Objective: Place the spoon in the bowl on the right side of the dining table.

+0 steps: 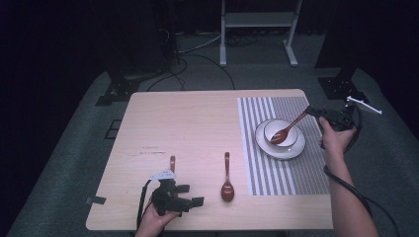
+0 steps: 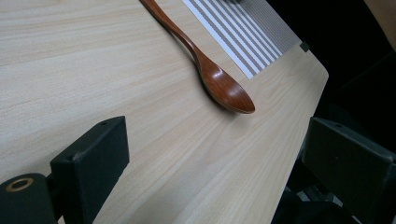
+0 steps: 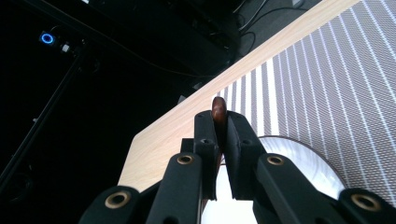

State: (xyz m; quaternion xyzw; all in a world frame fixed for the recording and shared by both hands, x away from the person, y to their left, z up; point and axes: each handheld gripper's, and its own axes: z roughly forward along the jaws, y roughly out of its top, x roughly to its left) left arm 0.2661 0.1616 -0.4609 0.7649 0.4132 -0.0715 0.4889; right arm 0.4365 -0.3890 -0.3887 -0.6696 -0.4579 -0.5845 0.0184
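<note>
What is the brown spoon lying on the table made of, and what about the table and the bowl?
The spoon looks like wood with a glossy reddish-brown lacquer; light glints off it. The table seems pale wood or laminate, matte, showing grain lines. The bowl looks like white glazed ceramic, smooth and shiny, though that is less sure.

Left hand-held gripper (image 1: 196,194): black body, boxy black jaws, grey three-cornered plate on top, black cable trailing. Right hand-held gripper (image 1: 310,109): black, brass-coloured rivets at the jaw links, looped black cable. Forearms bare.
</note>
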